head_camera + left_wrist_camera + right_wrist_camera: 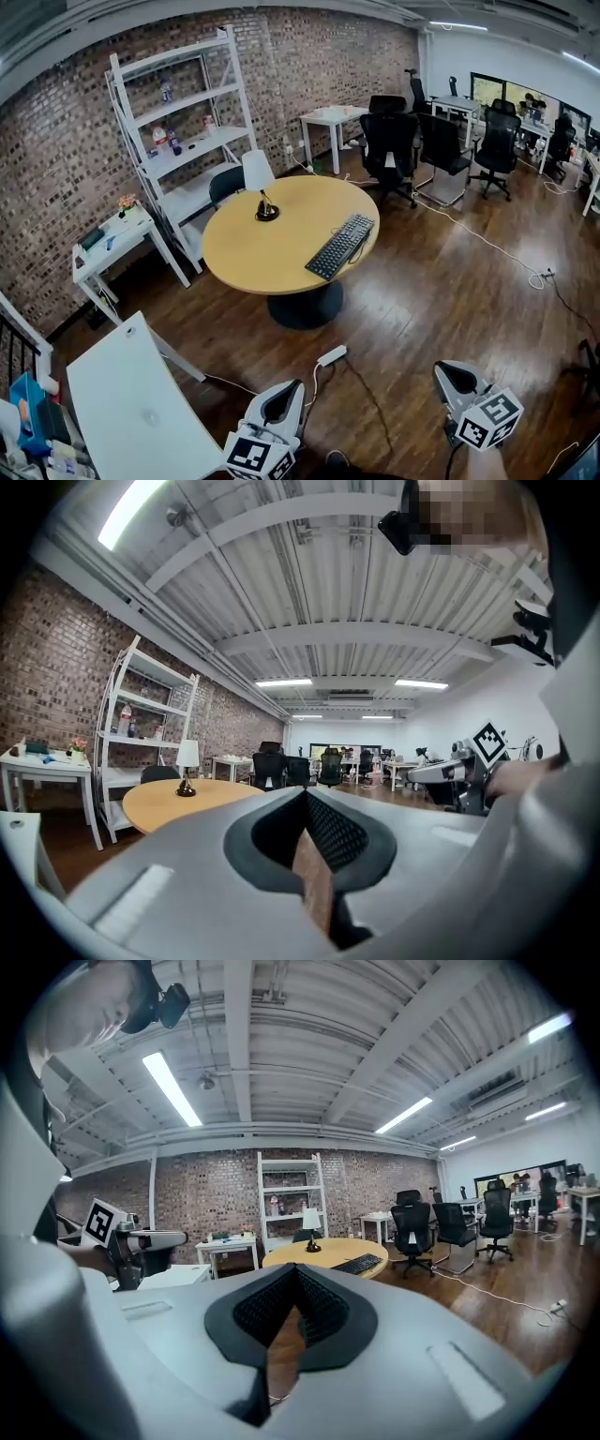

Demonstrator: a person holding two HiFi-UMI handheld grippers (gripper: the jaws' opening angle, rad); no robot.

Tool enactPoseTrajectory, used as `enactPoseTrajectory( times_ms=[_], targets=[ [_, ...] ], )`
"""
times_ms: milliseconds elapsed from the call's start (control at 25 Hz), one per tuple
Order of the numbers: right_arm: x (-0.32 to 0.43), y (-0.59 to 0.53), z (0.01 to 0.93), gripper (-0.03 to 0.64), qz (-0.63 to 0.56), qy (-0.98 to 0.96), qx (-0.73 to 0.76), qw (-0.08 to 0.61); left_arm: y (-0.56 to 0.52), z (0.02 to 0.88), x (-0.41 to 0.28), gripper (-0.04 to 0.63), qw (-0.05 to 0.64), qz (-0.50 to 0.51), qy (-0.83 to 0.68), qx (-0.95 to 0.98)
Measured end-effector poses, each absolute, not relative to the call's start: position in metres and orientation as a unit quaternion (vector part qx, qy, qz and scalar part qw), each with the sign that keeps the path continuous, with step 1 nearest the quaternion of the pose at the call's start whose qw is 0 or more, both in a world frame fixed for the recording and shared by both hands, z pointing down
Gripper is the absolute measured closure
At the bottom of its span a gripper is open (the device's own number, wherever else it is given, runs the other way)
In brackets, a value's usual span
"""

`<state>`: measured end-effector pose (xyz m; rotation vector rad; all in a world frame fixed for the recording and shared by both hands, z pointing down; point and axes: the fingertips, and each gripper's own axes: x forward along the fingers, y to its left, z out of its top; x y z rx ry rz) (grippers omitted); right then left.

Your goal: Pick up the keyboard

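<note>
We judge this the approach step: left gripper (282,403) and right gripper (457,378), both closed and empty, hang well short of the round table (246,251), whose right side bears the keyboard (339,247), so next we must close in and open.

Your left claw (292,389) and right claw (446,371) have smooth pale-grey moulded shells, each tapering to a blunt tip. The left marker cube (255,457) and right marker cube (494,416) are white, printed with black square patterns. The pads (323,1312) are black and finely ribbed, set in a rounded black rim. A black camera (167,1004) sits at your head.
</note>
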<state>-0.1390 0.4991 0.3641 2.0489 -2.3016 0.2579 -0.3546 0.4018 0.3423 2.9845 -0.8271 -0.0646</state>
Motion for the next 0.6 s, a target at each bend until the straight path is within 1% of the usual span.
enactPoseTrajectory(
  times_ms=[280,600],
  targets=[
    [-0.136,0.434,0.365,0.615,0.091,-0.738,0.667,0.041,0.334,0.338,-0.349,0.594,0.033,-0.034,-0.256,0.966],
    [-0.107,0.382,0.375,0.615,0.099,-0.748,0.655,0.048,0.291,0.352,-0.321,0.594,0.035,-0.025,-0.264,0.964]
  ],
)
